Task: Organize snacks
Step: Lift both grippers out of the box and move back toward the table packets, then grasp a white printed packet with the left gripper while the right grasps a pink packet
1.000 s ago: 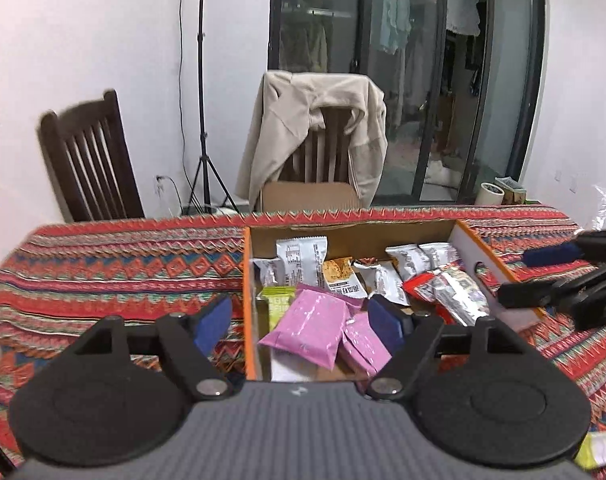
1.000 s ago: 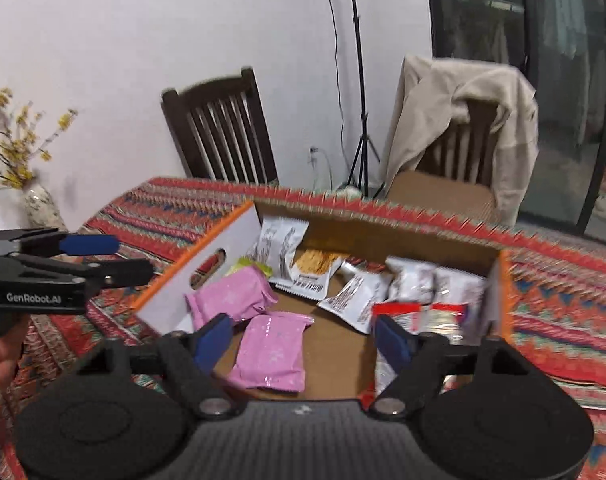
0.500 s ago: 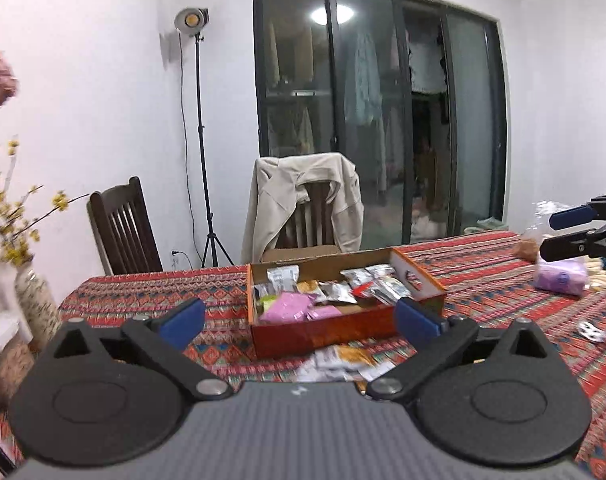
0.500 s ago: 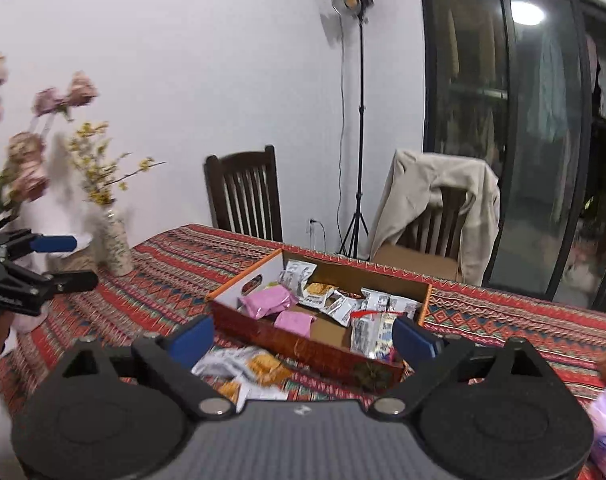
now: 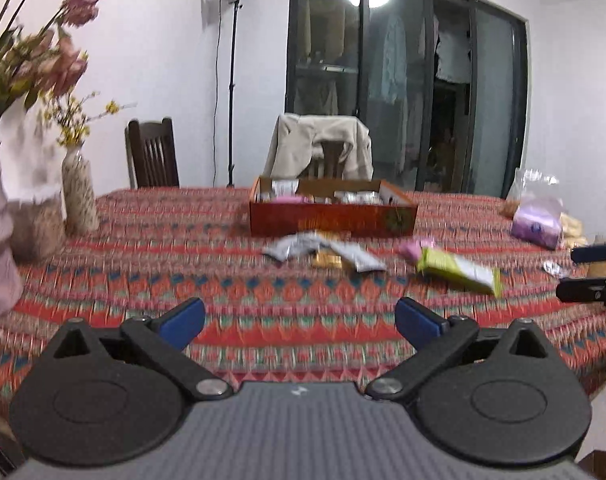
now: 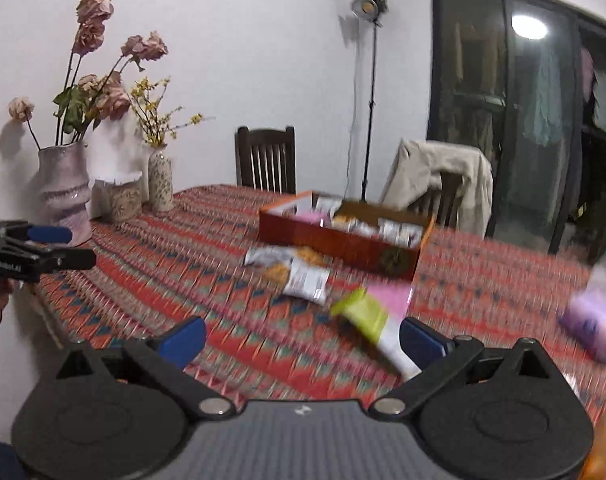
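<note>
Left gripper (image 5: 299, 320) spread wide, nothing between the blue pads, low over the near edge of the tabletop (image 5: 223, 280) with its red patterned cloth. Right gripper (image 6: 302, 338) opening, jaws wide at this moment; the green packet's white end shows just beside the right pad, but nothing is gripped.

Left wrist view: orange snack box (image 5: 331, 216) at 12 o'clock, far side of the tabletop, already holding silver and pink packets. Loose snacks lie in front of it, apart from its wall: silver packets (image 5: 299, 248) with a small brown packet (image 5: 327, 260) at about 12 o'clock, a pink packet (image 5: 413, 248) touching a green packet (image 5: 459, 272) at about 1 o'clock. Purple bag (image 5: 537, 224) at 2 o'clock near the far right edge. Vases with dried flowers (image 5: 79, 196) at 10 o'clock. Tip of the right gripper pokes in at 3 o'clock.

Right wrist view: box (image 6: 343, 240) at 12 to 1 o'clock, silver and orange packets (image 6: 299, 272) just before it, green packet (image 6: 361, 314) closer at about 1 o'clock with a pink one (image 6: 395, 296) behind it, touching. Purple bag (image 6: 595, 324) at 3 o'clock, blurred. Left gripper (image 6: 43, 248) at 9 o'clock, a hand below it. Large vase (image 6: 65, 192) at 10 o'clock. Chair with a beige jacket (image 6: 443, 180) behind the box.
</note>
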A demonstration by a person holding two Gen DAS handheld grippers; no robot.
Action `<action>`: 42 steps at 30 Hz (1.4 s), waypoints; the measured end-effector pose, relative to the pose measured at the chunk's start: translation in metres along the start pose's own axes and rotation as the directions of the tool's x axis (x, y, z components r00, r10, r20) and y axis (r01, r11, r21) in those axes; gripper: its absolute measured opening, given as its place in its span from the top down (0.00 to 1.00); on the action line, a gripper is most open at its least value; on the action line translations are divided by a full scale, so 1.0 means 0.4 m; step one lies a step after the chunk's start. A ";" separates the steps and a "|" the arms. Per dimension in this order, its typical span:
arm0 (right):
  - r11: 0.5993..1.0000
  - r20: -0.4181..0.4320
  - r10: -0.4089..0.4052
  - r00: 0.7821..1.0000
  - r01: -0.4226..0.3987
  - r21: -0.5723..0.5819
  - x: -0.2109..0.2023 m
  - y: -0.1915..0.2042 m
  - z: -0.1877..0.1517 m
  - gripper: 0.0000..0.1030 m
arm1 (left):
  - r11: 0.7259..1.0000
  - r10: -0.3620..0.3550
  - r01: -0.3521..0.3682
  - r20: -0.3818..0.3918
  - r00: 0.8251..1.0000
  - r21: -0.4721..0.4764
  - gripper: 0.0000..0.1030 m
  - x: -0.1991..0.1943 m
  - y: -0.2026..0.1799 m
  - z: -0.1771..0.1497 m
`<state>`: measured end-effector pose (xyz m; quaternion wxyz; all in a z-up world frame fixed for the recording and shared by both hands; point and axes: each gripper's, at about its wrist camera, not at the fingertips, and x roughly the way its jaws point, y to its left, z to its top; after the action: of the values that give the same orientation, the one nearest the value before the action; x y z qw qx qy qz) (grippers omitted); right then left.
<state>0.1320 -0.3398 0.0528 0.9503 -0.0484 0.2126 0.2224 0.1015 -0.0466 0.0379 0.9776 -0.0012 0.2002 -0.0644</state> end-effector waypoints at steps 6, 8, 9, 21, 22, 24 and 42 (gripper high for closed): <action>0.990 -0.093 -0.009 0.996 0.022 0.141 -0.004 0.001 -0.143 0.00 | 0.999 0.027 -0.028 -0.051 0.998 -0.031 0.00 -0.007 0.005 -0.060; 0.987 -0.118 -0.024 0.993 0.042 0.152 -0.003 -0.004 -0.168 0.00 | 0.999 0.030 -0.032 -0.062 0.998 -0.035 0.00 -0.004 0.007 -0.066; 0.986 -0.126 -0.034 0.991 0.054 0.157 -0.005 -0.008 -0.178 0.00 | 0.999 0.031 -0.034 -0.067 0.997 -0.040 0.00 -0.001 0.008 -0.066; 0.974 -0.100 -0.072 0.992 0.092 0.208 0.028 -0.064 -0.168 0.00 | 0.999 0.015 -0.019 -0.103 0.995 -0.039 0.00 0.069 -0.005 -0.044; 0.973 -0.095 -0.075 0.993 0.094 0.211 0.037 -0.073 -0.161 0.01 | 0.999 0.011 -0.015 -0.106 0.994 -0.036 0.00 0.083 -0.009 -0.037; 0.970 -0.077 -0.091 0.993 0.106 0.221 0.054 -0.096 -0.147 0.02 | 0.999 0.007 -0.010 -0.108 0.994 -0.031 0.00 0.117 -0.019 -0.019; 0.965 -0.151 -0.107 0.983 0.139 0.223 0.525 -0.353 0.040 0.26 | 0.995 -0.094 0.087 -0.230 0.969 -0.042 0.31 0.671 -0.166 0.154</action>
<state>0.3710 -0.3791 -0.0223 0.9445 0.0347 0.2987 0.1326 0.3619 -0.1478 -0.0087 0.9435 -0.0180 0.3137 -0.1055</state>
